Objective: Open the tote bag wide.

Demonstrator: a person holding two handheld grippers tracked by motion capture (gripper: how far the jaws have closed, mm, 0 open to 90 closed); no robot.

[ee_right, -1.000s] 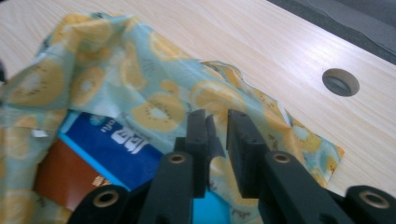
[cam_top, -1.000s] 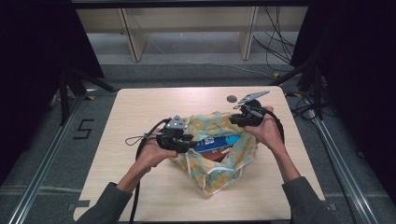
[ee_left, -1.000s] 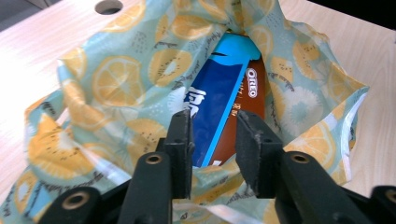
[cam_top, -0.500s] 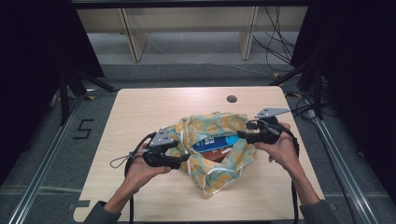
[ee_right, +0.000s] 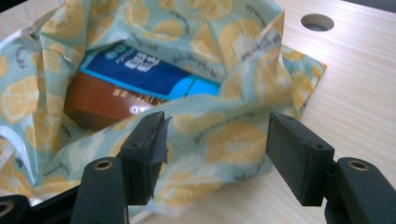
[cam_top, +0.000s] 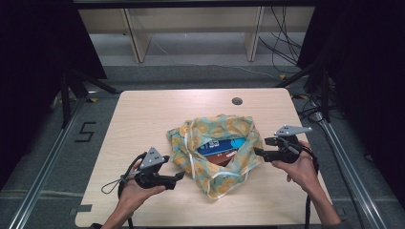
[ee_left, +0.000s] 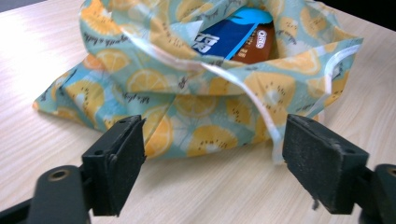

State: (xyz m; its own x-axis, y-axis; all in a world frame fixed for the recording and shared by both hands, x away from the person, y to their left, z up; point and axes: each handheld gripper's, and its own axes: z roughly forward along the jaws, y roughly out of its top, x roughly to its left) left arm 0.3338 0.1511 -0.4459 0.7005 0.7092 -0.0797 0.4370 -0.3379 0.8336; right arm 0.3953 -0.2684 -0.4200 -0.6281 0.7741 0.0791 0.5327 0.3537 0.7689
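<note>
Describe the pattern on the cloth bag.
Pale teal cloth bag with orange and kiwi slices; clearest in the left gripper view.

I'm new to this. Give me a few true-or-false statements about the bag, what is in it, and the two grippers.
1. The bag lies open on the table. True.
2. The left gripper clamps the bag. False: its jaws have just been opening and stand apart, short of the cloth.
3. A blue packet shows inside the bag. True.
4. The right gripper holds the packet. False: its jaws have just been opening and grip nothing.
5. The bag is plain white. False: it bears orange fruit slices.
</note>
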